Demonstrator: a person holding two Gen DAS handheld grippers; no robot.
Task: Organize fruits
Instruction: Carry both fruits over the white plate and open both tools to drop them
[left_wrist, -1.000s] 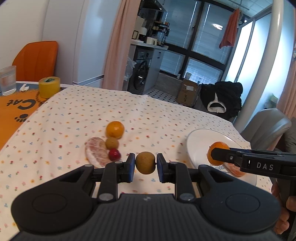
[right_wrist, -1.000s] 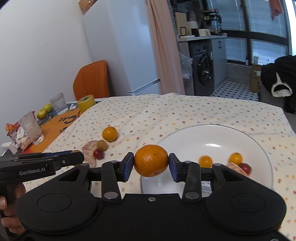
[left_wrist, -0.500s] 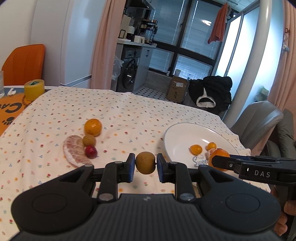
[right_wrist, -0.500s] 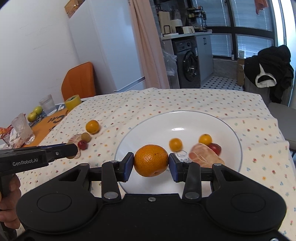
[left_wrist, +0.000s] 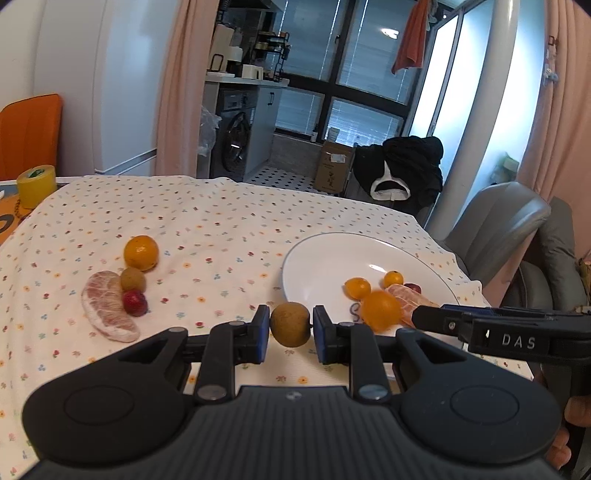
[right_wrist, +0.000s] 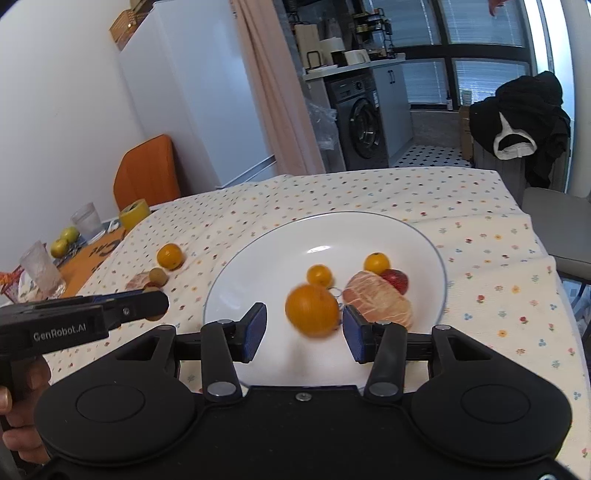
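Table (left_wrist: 229, 221), covered by a floral cloth, fills both views.

White plate (right_wrist: 258, 258) sits on the right part of the table. On it: a peeled pomelo segment (right_wrist: 376, 299), long axis running from far-left to near-right in the right wrist view; two small orange fruits (right_wrist: 319, 275) and (right_wrist: 376, 263) on its far side; a red fruit (right_wrist: 396, 279) touching the segment's far-right end.

Right gripper (right_wrist: 303, 330) over the near part of the plate, fingers spread. A mandarin (right_wrist: 312, 310) lies between the blue pads, blurred, touching neither, closer to the right pad. Whether it rests on the plate cannot be told.

Left gripper (left_wrist: 290, 328) pinches a brown round fruit (left_wrist: 290, 324) between both pads, held above the cloth just left of the plate's near-left rim.

On the cloth, well left of the plate: a second pomelo segment (left_wrist: 107, 306), crescent-shaped, long axis far-left to near-right in the left wrist view; an orange (left_wrist: 140, 252) at the far end of the group; a small brown fruit (left_wrist: 133, 278) between the orange and a red fruit (left_wrist: 135, 302), both touching the segment.

Far left: yellow tape roll (left_wrist: 36, 185), a glass (right_wrist: 86, 219), two green fruits (right_wrist: 64, 240).
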